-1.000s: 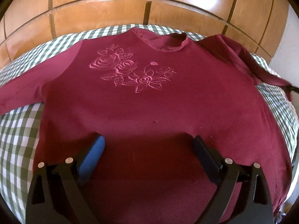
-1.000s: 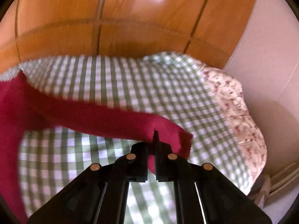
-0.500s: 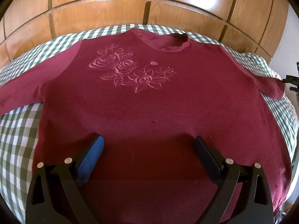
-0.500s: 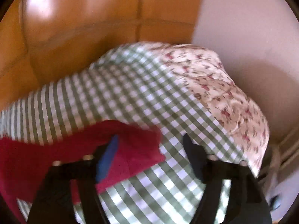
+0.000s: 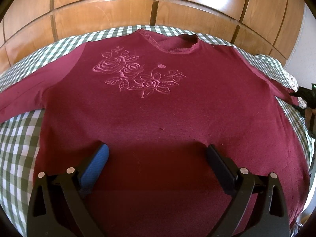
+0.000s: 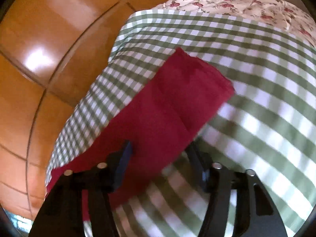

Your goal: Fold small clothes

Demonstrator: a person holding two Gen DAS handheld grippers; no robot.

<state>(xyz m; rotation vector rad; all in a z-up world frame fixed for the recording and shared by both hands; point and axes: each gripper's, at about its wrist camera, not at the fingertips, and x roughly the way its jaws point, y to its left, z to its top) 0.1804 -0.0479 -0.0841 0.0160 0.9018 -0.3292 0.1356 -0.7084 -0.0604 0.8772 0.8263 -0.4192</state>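
Maroon sweatshirt lies flat, front up, on the green-check cloth; neckline points toward the wood panel wall, sleeves spread L/R. Check cloth shows bare past both sleeves. Left gripper fingers spread wide over the hem area, holding nothing. Right gripper fingers apart w/ sleeve end lying loose between them, near the floral sheet.

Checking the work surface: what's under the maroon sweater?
A green-and-white checked cloth shows around the maroon sweater and beneath its sleeve. Whatever lies directly under the body is covered.
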